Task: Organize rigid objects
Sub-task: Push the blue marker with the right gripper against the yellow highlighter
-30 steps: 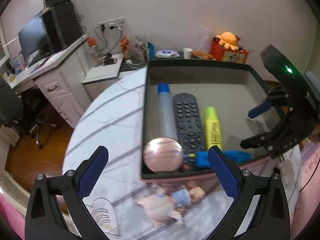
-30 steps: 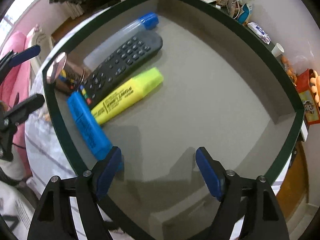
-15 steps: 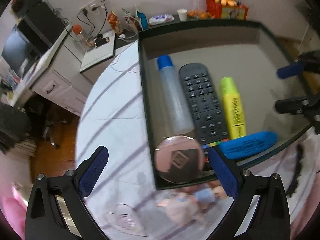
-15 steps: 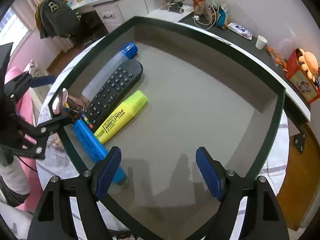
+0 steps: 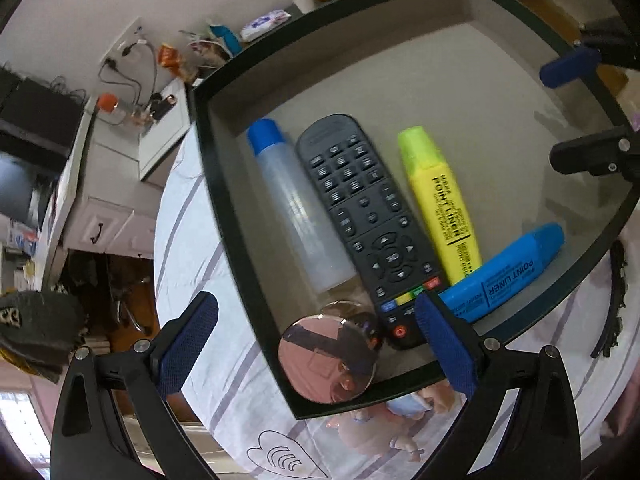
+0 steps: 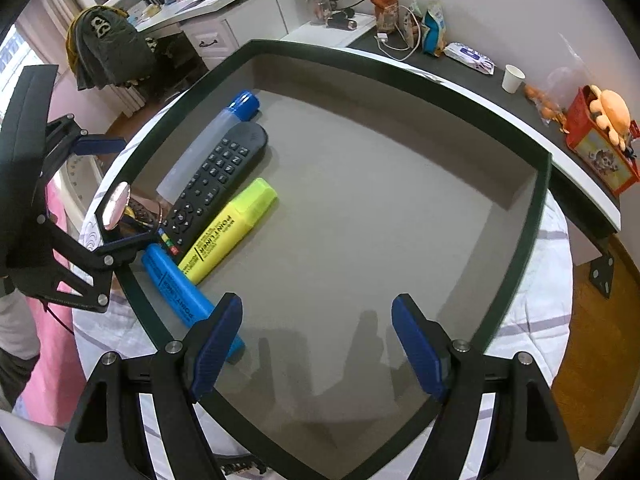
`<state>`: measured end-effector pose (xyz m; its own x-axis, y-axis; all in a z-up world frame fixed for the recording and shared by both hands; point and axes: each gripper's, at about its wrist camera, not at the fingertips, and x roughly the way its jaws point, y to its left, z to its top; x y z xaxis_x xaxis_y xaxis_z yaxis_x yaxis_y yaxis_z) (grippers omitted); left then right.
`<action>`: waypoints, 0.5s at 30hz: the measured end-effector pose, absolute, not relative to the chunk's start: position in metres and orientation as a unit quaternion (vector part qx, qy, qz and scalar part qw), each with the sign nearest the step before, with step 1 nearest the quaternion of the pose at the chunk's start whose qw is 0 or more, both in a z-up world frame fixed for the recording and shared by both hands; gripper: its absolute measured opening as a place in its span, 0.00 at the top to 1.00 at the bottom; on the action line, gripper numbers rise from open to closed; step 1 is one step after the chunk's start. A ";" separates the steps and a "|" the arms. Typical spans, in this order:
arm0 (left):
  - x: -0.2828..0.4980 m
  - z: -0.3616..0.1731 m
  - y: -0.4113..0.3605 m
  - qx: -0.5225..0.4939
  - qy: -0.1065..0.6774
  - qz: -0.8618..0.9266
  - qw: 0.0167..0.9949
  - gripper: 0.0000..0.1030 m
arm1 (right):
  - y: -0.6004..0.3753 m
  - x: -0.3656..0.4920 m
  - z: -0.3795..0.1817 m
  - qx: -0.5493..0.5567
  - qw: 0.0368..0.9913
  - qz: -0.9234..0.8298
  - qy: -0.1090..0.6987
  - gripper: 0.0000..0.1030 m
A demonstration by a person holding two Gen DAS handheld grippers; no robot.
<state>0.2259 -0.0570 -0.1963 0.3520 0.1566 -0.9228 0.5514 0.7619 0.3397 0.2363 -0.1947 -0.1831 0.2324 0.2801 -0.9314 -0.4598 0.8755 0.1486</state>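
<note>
Dark green rim and grey felt-like floor make up the shallow tray (image 6: 516, 280) I am working over, and its near edge is being cut off behind my own black frames. My left gripper (image 5: 316, 344) is hanging wide with nothing between its ribbed blue pads; one pad is hiding the tail of the blue highlighter (image 5: 504, 276) and a corner of the black remote (image 5: 368, 220). A round, shiny mirror-like disc (image 5: 328, 360) is leaning against the tray's near corner, covering the base of the frosted tube with the blue cap (image 5: 300, 216); what its surface is reflecting I cannot make out. A small doll (image 5: 384, 420) is lying on the striped cloth just outside, half hidden by the rim. My right gripper (image 6: 316, 344) is also standing wide and empty above bare floor, its left pad overlapping the blue highlighter's end. The yellow highlighter (image 6: 232, 232), blocky and glossy, is lying flat beside the remote, touching the blue one.
</note>
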 end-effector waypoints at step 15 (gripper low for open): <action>0.220 -0.193 -0.111 0.360 0.536 -0.192 0.739 0.05 | -0.210 0.232 -0.177 -0.060 0.788 0.237 0.565 0.23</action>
<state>0.2196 -0.1111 -0.1933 0.3522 0.1024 -0.9303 0.6695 0.6670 0.3269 0.2320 -0.2101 -0.1772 0.2500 0.3061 -0.9186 -0.4408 0.8807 0.1734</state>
